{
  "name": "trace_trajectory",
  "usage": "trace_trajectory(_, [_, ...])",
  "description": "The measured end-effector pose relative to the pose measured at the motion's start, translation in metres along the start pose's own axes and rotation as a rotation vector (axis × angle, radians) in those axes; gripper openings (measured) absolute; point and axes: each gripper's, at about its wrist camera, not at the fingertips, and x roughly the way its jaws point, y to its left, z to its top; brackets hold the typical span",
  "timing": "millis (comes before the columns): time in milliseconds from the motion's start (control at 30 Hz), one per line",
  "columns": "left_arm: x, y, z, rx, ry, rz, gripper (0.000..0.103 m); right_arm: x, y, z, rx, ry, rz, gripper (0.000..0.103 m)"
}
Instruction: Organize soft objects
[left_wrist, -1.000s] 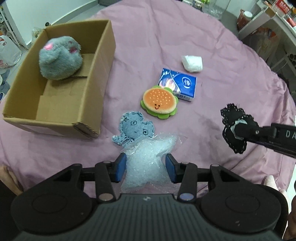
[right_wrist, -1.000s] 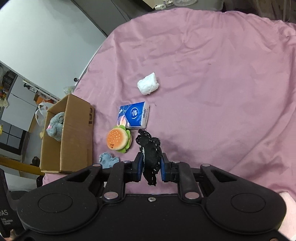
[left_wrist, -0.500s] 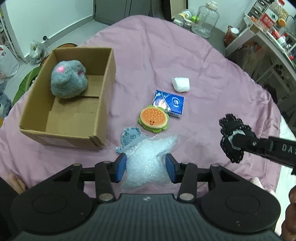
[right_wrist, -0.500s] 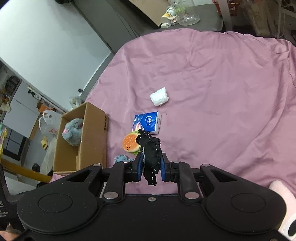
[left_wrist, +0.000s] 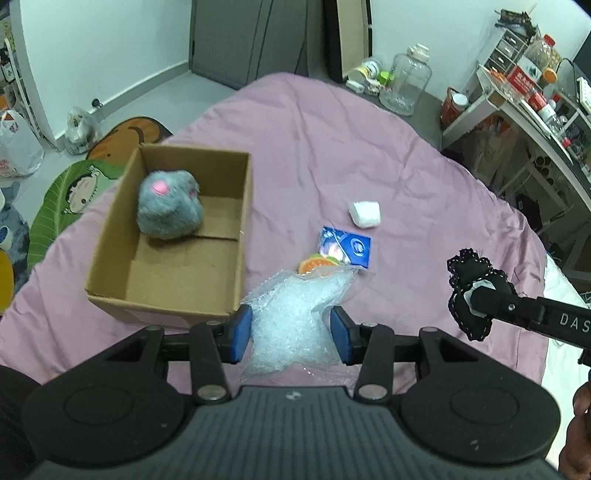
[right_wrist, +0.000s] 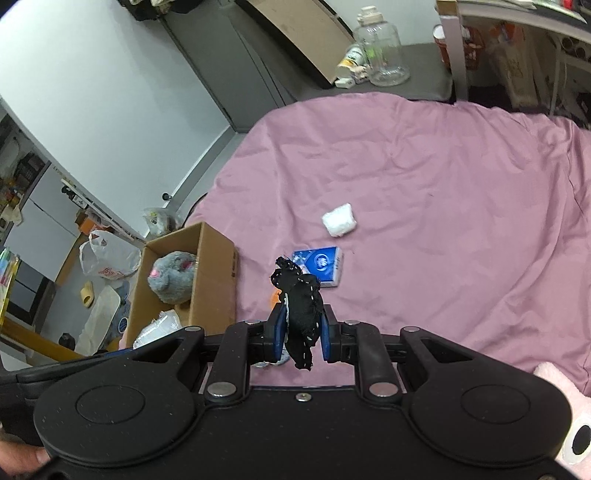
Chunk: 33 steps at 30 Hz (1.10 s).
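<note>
The left gripper (left_wrist: 291, 334) is closed on a clear plastic bag (left_wrist: 295, 317) that is full of small white beads; the blue pads press the bag from both sides, and the bag hangs above the pink sheet (left_wrist: 332, 147) of the bed. The right gripper (right_wrist: 300, 330) is closed on a black fabric piece (right_wrist: 299, 306) with white stitches along its edge; the piece stands up between the two pads and also hangs a little below them. In the left wrist view this black piece shows at the right side, at the tip of the right gripper, well apart from the bag.

A cardboard box (left_wrist: 236, 258) lies open on the sheet at the left; inside it sits a grey plush toy (left_wrist: 168, 208) with pink spots, against the far part of the box. On the sheet, right of the box, lies a blue tissue pack (left_wrist: 349, 249); just beside it is a burger plush (left_wrist: 314, 264), half hidden behind the bag. A white wad (left_wrist: 365, 213) lies further back, near the tissue pack but not touching it.
</note>
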Motion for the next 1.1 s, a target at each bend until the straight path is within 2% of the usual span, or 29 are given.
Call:
trace_trajectory(233, [-0.013, 0.026, 0.007, -0.021, -0.028, 0.018, 0.045, 0.002, 0.033, 0.002, -0.043, -0.018, 0.025, 0.019])
trace_trajectory(500, [-0.022, 0.054, 0.012, -0.049, -0.042, 0.034, 0.045, 0.015, 0.065, -0.002, -0.076, 0.003, 0.047, 0.019])
trace_trajectory(1100, [-0.010, 0.102, 0.034, -0.095, -0.034, 0.030, 0.045, 0.049, 0.113, 0.002, -0.113, 0.028, 0.037, 0.019])
